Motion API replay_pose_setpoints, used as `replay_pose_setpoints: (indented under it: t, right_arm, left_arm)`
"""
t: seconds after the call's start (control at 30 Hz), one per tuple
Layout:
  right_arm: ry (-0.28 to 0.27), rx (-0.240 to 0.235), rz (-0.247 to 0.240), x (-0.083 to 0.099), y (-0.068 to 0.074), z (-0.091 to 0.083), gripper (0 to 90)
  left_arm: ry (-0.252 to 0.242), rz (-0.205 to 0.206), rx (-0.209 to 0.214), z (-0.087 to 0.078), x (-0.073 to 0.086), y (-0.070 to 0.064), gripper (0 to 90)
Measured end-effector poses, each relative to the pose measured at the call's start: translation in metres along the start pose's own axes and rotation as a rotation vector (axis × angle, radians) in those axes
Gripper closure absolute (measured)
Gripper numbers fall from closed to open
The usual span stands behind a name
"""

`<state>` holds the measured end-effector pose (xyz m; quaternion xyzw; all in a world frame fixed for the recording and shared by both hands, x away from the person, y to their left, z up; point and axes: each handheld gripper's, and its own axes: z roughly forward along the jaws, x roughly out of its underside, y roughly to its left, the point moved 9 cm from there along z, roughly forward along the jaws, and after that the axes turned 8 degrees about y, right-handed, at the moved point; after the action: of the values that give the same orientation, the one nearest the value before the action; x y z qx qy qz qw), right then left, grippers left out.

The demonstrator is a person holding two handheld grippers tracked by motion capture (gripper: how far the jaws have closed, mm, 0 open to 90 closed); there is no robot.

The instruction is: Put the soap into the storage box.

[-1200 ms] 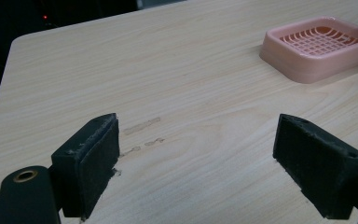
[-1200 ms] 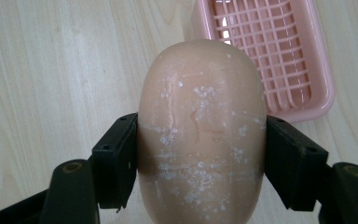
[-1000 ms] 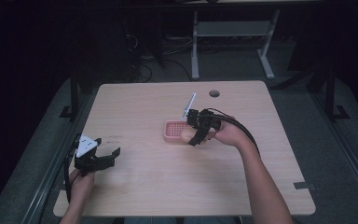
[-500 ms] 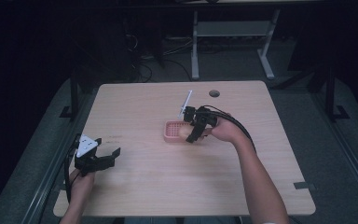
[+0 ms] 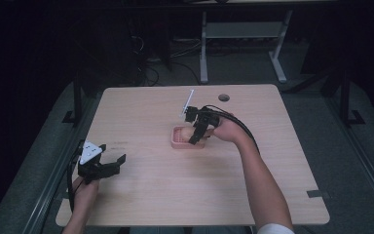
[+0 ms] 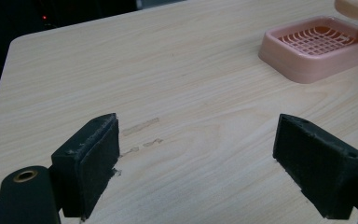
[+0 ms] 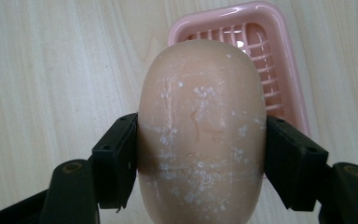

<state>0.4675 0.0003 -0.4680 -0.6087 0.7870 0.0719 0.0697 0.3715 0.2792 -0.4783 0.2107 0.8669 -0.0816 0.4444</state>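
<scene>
A peach oval bar of soap [image 7: 201, 135] is clamped between the jaws of my right gripper [image 7: 200, 158], which is shut on it. Just beneath and beyond the soap lies a pink slatted soap dish [image 7: 256, 56]. From above, the right gripper [image 5: 197, 127] hovers over the soap dish [image 5: 181, 140] near the table's middle. My left gripper [image 5: 108, 167] rests open at the table's front left, nothing between its jaws. Its own view looks across bare wood toward the soap dish [image 6: 319, 46], with an edge of the soap [image 6: 356, 7] at the top right.
The light wooden table [image 5: 146, 195] has a round cable hole [image 5: 224, 97] at the back. A white thin piece [image 5: 187, 102] sticks up behind the right gripper. Faint scuff marks [image 6: 142, 133] lie on the wood ahead of the left gripper. Dark floor and desk legs surround the table.
The right gripper with the soap has shifted slightly forward and down over the soap dish. The left gripper has not moved.
</scene>
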Motion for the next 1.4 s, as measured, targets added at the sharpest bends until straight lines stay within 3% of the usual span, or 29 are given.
replay_pose_setpoints:
  t: [0.3, 0.4, 0.63, 0.93, 1.4]
  right_arm:
    - [0.03, 0.002, 0.004, -0.01, -0.008, 0.004, 32.0]
    - [0.017, -0.01, 0.007, -0.015, -0.01, 0.005, 32.0]
    - [0.053, -0.015, 0.009, -0.022, -0.017, 0.014, 32.0]
    - [0.087, -0.027, 0.016, -0.023, -0.022, 0.029, 32.0]
    - [0.095, -0.036, 0.035, -0.02, -0.025, 0.036, 31.9]
  left_arm:
    - [0.004, 0.003, -0.002, 0.0, 0.0, 0.0, 14.2]
    - [0.001, 0.004, -0.002, 0.0, 0.0, 0.001, 14.2]
    - [0.0, -0.011, -0.004, -0.001, 0.001, 0.003, 14.2]
    - [-0.006, -0.021, -0.006, -0.002, 0.0, 0.005, 14.2]
    - [-0.007, -0.025, -0.009, -0.002, 0.0, 0.007, 14.2]
